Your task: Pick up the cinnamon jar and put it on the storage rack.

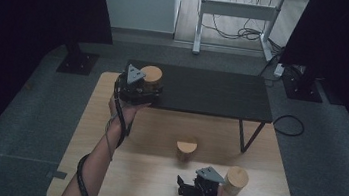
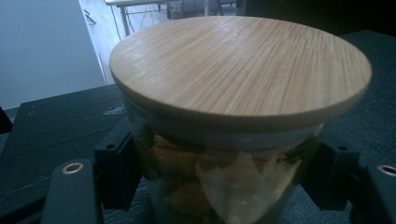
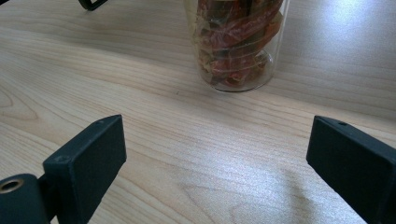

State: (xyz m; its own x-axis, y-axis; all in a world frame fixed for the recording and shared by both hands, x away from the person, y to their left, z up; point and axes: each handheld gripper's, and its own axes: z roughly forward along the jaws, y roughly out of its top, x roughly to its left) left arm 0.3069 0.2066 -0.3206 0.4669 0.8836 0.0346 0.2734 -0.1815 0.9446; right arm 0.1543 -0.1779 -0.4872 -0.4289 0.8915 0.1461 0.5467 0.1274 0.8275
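A glass jar with a bamboo lid (image 1: pixel 151 74) stands on the left end of a black low shelf (image 1: pixel 213 93). My left gripper (image 1: pixel 139 89) is shut on the jar's glass body below the lid. In the left gripper view the jar (image 2: pixel 238 70) stands between the jaws of the left gripper (image 2: pixel 219 179), whose pads press on both sides of it. My right gripper (image 1: pixel 182 185) rests open near the front edge of the wooden table (image 1: pixel 151 191). In the right gripper view the right gripper (image 3: pixel 215 154) has nothing between its jaws, and a second jar (image 3: pixel 236 46) with red contents stands ahead of it.
The second lidded jar (image 1: pixel 186 150) stands mid-table in front of the shelf. A third lidded jar (image 1: pixel 236 180) stands just right of my right gripper. The shelf's metal legs (image 1: pixel 250 137) stand on the wooden table. Dark stands and cables lie on the floor behind.
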